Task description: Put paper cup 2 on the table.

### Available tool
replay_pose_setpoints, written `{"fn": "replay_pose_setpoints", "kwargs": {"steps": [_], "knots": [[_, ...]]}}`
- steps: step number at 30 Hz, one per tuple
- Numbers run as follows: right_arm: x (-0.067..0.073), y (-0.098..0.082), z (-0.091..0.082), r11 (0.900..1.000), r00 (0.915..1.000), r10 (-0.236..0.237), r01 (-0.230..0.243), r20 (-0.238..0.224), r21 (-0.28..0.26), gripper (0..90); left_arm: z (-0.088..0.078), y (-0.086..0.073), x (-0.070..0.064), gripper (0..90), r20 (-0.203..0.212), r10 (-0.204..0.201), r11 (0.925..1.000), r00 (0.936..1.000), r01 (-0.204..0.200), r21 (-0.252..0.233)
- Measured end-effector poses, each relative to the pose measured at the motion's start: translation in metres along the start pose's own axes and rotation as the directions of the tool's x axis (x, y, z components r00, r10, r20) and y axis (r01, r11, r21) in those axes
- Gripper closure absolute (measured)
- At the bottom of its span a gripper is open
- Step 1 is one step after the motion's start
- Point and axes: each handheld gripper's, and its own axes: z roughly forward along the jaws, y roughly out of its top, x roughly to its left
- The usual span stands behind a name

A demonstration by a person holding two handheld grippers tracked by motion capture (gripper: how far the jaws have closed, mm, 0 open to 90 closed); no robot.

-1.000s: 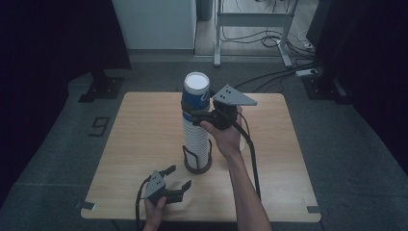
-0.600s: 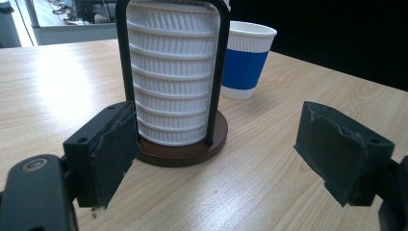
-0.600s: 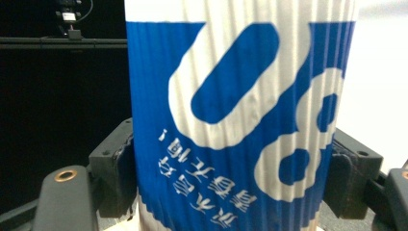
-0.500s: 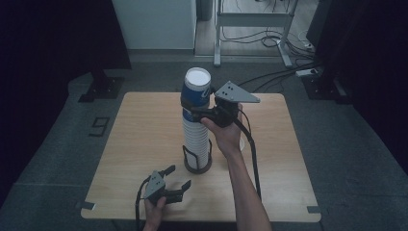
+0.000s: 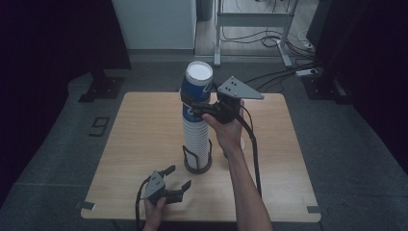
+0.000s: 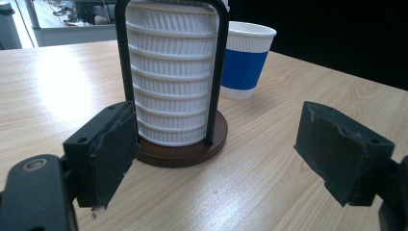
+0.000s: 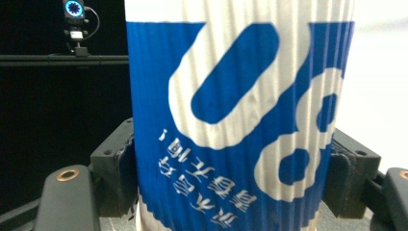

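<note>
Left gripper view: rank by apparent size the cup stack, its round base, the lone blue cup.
1. cup stack, cropped at the top
2. base, mostly hidden by the stack
3. blue cup, farther back and partly hidden, so its true size is unsure

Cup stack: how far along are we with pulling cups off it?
Done: one loose cup stands upright on the table beside the holder. In hand: the right gripper, jaws just closing, clamps the top cup of the stack. Left: lifting it clear. The left gripper waits open.

High overhead view, two close gripper views (shared cup stack [image 5: 196, 130]).
</note>
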Motion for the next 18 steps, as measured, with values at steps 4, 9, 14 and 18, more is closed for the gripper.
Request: {"fn": "replay_pose_setpoints", "kwargs": {"steps": [4,9,14,18], "knots": [[0.000,0.004,-0.004,1.000,0.9999,0.008,-0.008,0.007,-0.010,21.9,0.000,0.000,0.000,14.2,0.000,0.002,1.0000,1.0000,-0.002,0.001],[-0.002,0.006,-0.013,1.000,0.9998,0.020,-0.020,0.008,-0.011,22.1,0.000,0.000,0.000,14.2,0.005,0.011,0.9999,0.9999,-0.011,0.004],[-0.004,0.007,-0.022,0.999,0.9994,0.028,-0.028,0.018,-0.020,22.3,0.001,0.000,-0.001,14.3,0.011,0.014,0.9999,0.9998,-0.014,0.006],[-0.005,0.009,-0.032,0.999,0.9991,0.034,-0.033,0.027,-0.026,22.4,0.001,0.000,-0.001,14.3,0.017,0.015,0.9999,0.9997,-0.015,0.006]]}}
